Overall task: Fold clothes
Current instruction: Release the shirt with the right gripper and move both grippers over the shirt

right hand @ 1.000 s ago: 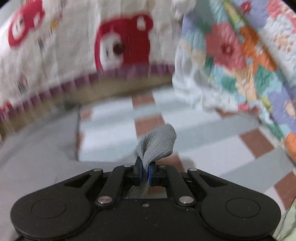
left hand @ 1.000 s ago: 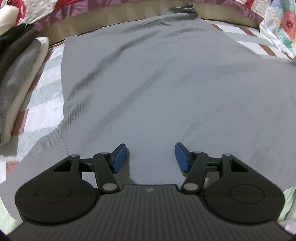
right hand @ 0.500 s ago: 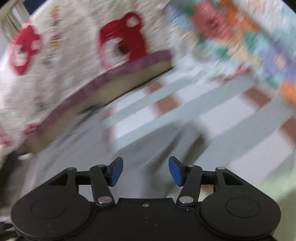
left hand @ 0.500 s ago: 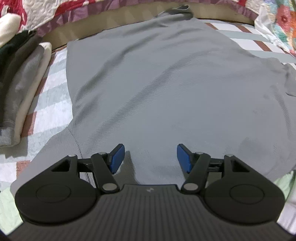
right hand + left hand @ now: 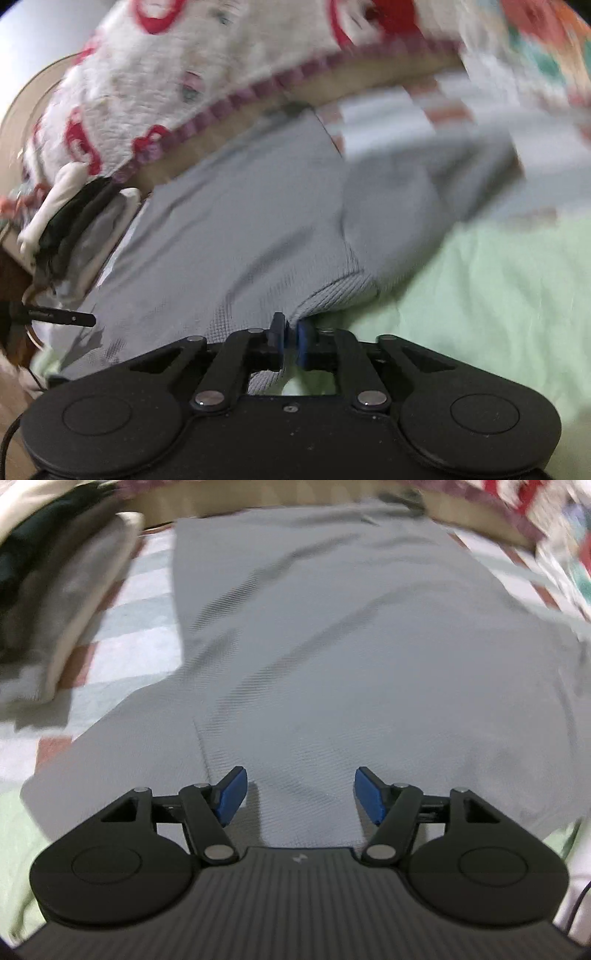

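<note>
Checked bedding (image 5: 122, 657) in white, pale green and rust squares fills most of what I see, with a plain light-green sheet (image 5: 480, 295) nearer me on the right side. Behind it runs a white quilt (image 5: 192, 66) with red patches and a purple border, blurred in both views. Across the bedding lies the grey shirt (image 5: 351, 646), spread flat with a few shallow creases and its far end reaching toward the quilt's border. Off the shirt's left edge I can see a stack of folded clothes (image 5: 55, 602), grey and cream with something dark above. My left gripper (image 5: 297, 794) hangs just over the shirt's near part with its blue pads (image 5: 231, 794) spread wide and nothing between them. My right gripper (image 5: 290, 341) has its pads pressed together on a ribbed edge of the shirt, pinching the cloth, which bunches up just beyond the tips above the green sheet.
</note>
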Demonstrator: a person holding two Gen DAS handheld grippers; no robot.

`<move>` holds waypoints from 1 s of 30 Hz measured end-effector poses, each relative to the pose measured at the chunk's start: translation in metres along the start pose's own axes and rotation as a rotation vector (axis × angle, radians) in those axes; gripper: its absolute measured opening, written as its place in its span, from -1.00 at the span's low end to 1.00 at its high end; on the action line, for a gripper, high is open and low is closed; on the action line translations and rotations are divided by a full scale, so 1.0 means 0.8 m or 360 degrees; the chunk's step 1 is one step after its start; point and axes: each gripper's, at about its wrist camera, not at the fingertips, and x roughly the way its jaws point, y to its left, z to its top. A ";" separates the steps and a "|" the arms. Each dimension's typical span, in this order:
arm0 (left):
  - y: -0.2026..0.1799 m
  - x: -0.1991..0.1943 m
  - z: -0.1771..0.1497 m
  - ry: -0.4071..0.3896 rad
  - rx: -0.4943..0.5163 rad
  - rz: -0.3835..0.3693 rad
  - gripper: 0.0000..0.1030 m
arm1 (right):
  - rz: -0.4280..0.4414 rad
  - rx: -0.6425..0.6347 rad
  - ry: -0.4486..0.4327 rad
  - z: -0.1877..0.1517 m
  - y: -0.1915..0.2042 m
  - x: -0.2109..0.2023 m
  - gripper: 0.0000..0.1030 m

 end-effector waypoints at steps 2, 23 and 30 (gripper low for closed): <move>-0.005 0.001 0.000 0.0031 0.0086 0.0030 0.19 | -0.0054 -0.0060 -0.0081 0.005 0.007 -0.030 -0.91; 0.178 -0.036 -0.052 0.0183 -0.1158 -0.0194 0.28 | -0.0292 -0.0431 0.0012 0.034 0.062 -0.036 -0.35; 0.231 -0.061 -0.050 -0.0061 -0.1157 0.0207 0.29 | 0.0644 -0.0493 0.0339 0.110 0.185 0.061 -0.16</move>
